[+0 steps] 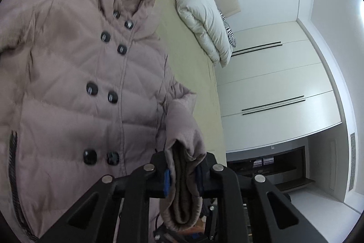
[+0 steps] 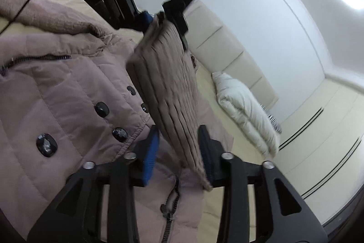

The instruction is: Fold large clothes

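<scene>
The coat (image 1: 75, 88) lies front up on the bed (image 1: 191, 60), buttoned. The left tool (image 1: 182, 177) is clamped on the knit cuff (image 1: 182, 197) of one sleeve (image 1: 182, 120). The right tool (image 2: 179, 152) stands part open around the same cuff (image 2: 173, 88), apparently touching only one pad. A folded duvet (image 1: 202, 15) lies near the headboard.

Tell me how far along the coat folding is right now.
Early stage. Done: the coat lies spread face up on the bed, buttoned. In hand: the left gripper is clamped on the sleeve cuff, lifted off the bed; the right gripper straddles the same sleeve, jaws not yet closed. Left: laying this sleeve across the front, the other sleeve, then folding the body.
</scene>
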Demonstrator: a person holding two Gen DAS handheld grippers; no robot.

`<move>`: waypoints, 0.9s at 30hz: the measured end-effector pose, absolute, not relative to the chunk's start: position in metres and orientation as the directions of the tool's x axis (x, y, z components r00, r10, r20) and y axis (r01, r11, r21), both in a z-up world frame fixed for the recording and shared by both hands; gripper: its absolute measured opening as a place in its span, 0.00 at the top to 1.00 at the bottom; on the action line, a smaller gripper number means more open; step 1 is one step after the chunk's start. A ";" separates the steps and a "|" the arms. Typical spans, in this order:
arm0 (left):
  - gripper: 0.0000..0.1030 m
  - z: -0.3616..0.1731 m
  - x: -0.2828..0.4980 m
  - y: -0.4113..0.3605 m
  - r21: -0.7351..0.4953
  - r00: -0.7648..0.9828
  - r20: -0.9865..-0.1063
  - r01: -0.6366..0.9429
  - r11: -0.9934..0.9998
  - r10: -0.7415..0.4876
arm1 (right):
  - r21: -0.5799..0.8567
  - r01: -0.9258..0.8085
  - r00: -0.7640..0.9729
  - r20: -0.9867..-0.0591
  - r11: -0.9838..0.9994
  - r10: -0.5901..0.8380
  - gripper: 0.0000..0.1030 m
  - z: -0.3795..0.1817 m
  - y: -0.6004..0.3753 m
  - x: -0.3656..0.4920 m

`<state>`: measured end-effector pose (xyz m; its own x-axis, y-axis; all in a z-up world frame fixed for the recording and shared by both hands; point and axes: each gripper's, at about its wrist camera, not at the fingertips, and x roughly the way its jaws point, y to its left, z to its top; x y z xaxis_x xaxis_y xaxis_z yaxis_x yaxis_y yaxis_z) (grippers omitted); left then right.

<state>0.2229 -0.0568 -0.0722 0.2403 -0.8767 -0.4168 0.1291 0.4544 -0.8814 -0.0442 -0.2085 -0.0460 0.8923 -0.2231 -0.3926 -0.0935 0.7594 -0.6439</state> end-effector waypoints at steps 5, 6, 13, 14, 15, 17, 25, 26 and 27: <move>0.82 -0.019 0.260 -0.019 -0.847 0.372 -0.400 0.197 0.493 -0.837 | 0.084 -0.009 0.793 -0.607 0.996 0.058 0.14 -0.016 -0.310 -0.024; 0.82 -0.011 0.267 -0.012 -0.842 0.395 -0.397 0.204 0.500 -0.829 | 0.268 0.025 0.777 -0.611 0.963 0.150 0.14 -0.020 -0.341 -0.016; 0.82 0.015 0.307 0.032 -0.835 0.499 -0.380 0.178 0.521 -0.779 | 0.933 0.163 0.801 -0.315 0.320 0.509 0.14 -0.097 -0.463 0.039; 0.82 0.017 0.312 0.037 -0.833 0.510 -0.378 0.175 0.524 -0.772 | 0.948 0.151 0.803 -0.283 0.280 0.524 0.14 -0.102 -0.462 0.051; 0.82 0.018 0.316 0.044 -0.832 0.522 -0.378 0.170 0.528 -0.765 | 0.961 0.146 0.804 -0.253 0.234 0.538 0.14 -0.107 -0.462 0.060; 0.82 0.018 0.323 0.054 -0.835 0.542 -0.374 0.157 0.528 -0.753 | 0.985 0.118 0.786 -0.169 0.124 0.595 0.14 -0.117 -0.459 0.085; 0.82 0.006 0.339 0.073 -0.860 0.551 -0.355 0.124 0.495 -0.756 | 0.976 0.213 0.799 -0.150 -0.041 0.583 0.14 -0.155 -0.452 0.164; 0.82 0.005 0.340 0.074 -0.859 0.552 -0.357 0.123 0.496 -0.754 | 0.976 0.212 0.809 -0.146 -0.052 0.569 0.14 -0.155 -0.455 0.171; 0.82 0.004 0.342 0.075 -0.859 0.553 -0.357 0.121 0.497 -0.753 | 0.976 0.211 0.822 -0.142 -0.063 0.552 0.14 -0.155 -0.460 0.175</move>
<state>0.3417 0.0748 0.0043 0.5530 -0.7527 -0.3572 0.1213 0.4969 -0.8593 0.1749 -0.4596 -0.1550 0.8218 0.5518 -0.1421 0.2107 -0.0627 0.9755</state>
